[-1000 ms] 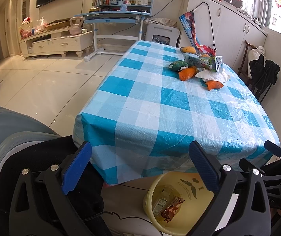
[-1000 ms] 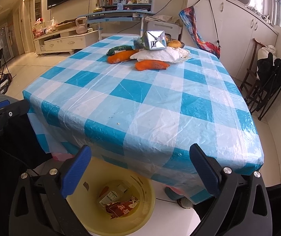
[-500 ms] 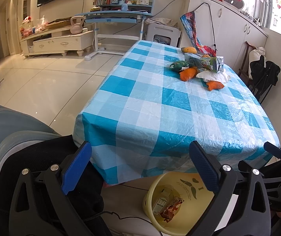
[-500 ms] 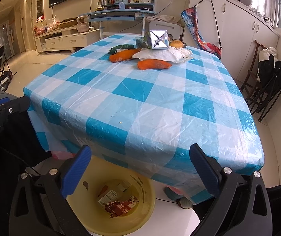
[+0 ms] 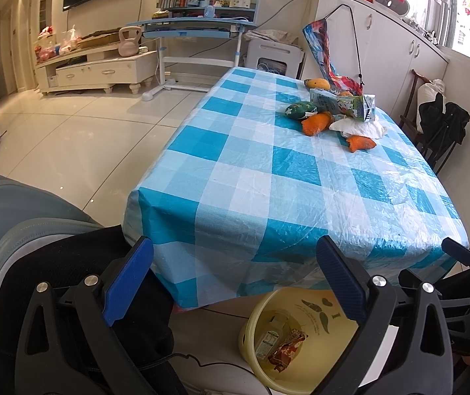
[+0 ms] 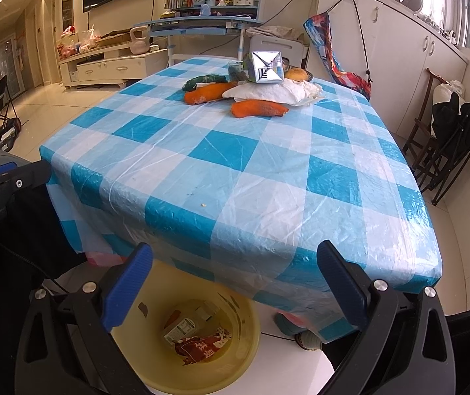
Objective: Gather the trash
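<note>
A yellow bin (image 5: 304, 332) (image 6: 235, 349) stands on the floor at the table's near end; a small carton (image 6: 182, 328) and a red wrapper (image 6: 202, 345) lie in it. On the far half of the blue checked table (image 5: 284, 177) (image 6: 235, 164) lie a drink carton (image 5: 343, 105) (image 6: 265, 67), crumpled white paper (image 5: 360, 128) (image 6: 267, 93) and orange and green plush toys (image 5: 317, 121) (image 6: 258, 108). My left gripper (image 5: 235, 279) is open and empty, low at the table's near left corner. My right gripper (image 6: 235, 283) is open and empty above the bin.
A black chair (image 5: 53, 263) is close at the left. A folding chair with dark clothes (image 6: 452, 138) stands right of the table, before white cabinets (image 6: 399, 49). A desk (image 5: 198, 29) and TV stand (image 5: 99, 69) line the far wall across bare floor.
Both grippers have risen slightly and eased toward the table; they stay open and empty. Nothing on the table or in the bin has moved.
</note>
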Demonstrator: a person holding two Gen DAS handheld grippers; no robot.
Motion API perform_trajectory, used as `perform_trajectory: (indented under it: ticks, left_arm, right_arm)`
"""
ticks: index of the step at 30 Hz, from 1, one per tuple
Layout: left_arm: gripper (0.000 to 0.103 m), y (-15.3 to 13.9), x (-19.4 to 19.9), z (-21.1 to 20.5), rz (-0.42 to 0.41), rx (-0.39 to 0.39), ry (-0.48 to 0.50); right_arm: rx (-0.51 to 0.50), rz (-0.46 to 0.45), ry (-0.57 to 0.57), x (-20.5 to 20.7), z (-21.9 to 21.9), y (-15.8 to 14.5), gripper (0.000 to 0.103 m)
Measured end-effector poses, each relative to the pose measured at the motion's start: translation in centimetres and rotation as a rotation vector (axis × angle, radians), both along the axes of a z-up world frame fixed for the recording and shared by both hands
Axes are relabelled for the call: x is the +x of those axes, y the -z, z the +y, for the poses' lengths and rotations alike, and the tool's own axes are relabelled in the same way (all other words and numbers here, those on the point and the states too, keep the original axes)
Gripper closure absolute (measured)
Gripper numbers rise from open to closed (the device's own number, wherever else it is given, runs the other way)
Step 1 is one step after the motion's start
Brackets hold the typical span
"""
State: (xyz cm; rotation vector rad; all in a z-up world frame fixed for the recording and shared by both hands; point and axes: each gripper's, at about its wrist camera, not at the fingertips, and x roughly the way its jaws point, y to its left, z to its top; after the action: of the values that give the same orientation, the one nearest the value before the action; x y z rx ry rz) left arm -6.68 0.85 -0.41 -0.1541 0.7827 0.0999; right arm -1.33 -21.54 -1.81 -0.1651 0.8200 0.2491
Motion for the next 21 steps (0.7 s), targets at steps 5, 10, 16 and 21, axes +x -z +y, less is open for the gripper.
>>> perform_trajectory:
  ticks: [5, 10, 16, 21]
  left_arm:
    - [0.008, 0.13, 0.05, 0.17, 0.001, -0.002, -0.003]
    - [0.008, 0.16, 0.08, 0.21, 0.002, -0.003, -0.005]
    - [0.008, 0.16, 0.08, 0.23, 0.002, -0.004, -0.006]
    - [0.008, 0.17, 0.09, 0.24, 0.002, -0.004, -0.005]
  right_arm:
    - [0.0, 0.0, 0.0, 0.01, 0.0, 0.0, 0.007]
    - [0.0, 0.0, 0.0, 0.01, -0.01, 0.0, 0.007]
    - [0.001, -0.001, 0.0, 0.02, -0.02, 0.0, 0.007]
    - [0.001, -0.002, -0.001, 0.05, -0.03, -0.06, 0.007]
